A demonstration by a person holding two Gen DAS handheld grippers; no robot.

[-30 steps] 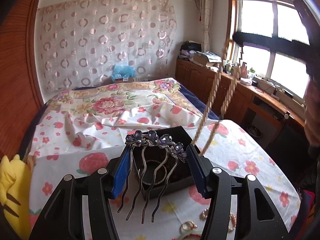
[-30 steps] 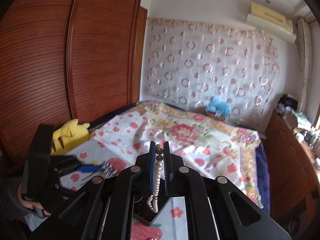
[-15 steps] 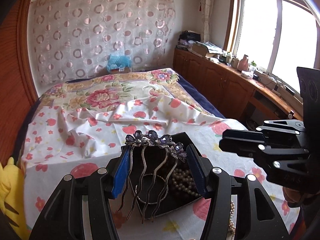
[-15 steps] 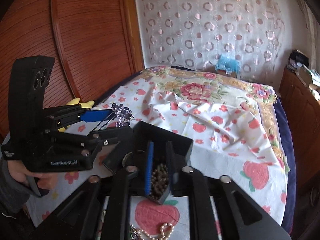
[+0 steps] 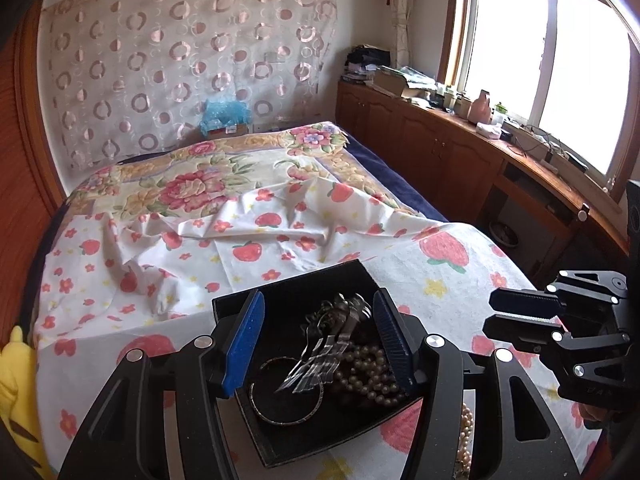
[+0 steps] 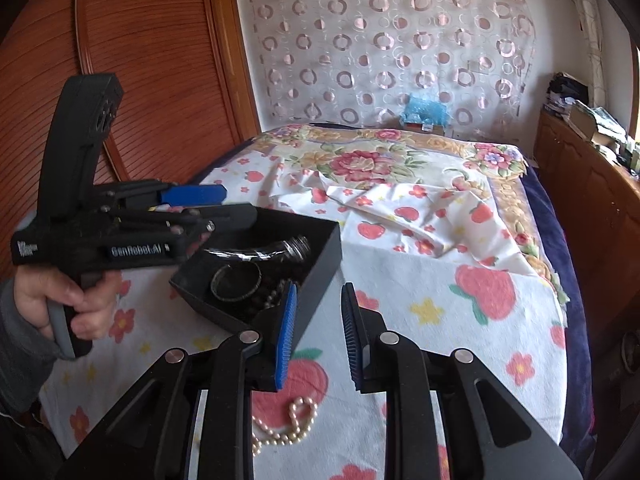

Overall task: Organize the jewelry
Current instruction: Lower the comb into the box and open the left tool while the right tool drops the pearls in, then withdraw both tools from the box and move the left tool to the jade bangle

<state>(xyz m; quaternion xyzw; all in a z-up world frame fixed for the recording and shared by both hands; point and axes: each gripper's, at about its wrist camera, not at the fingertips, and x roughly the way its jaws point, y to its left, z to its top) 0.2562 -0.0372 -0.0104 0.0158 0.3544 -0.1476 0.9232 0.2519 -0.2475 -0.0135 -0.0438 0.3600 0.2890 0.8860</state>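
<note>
Two grippers hang over the box (image 5: 280,304), jaws parted and empty, comb (image 5: 328,344) dropped in; next, the bed-edge pearls (image 6: 284,426).

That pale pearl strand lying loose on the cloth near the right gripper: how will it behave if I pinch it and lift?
Probably floppy: the pearl strand lies in loose curves on the cloth, so it should dangle. Round beads may slip between the pads. It looks light, so expect swinging on the way to the black box.
</note>
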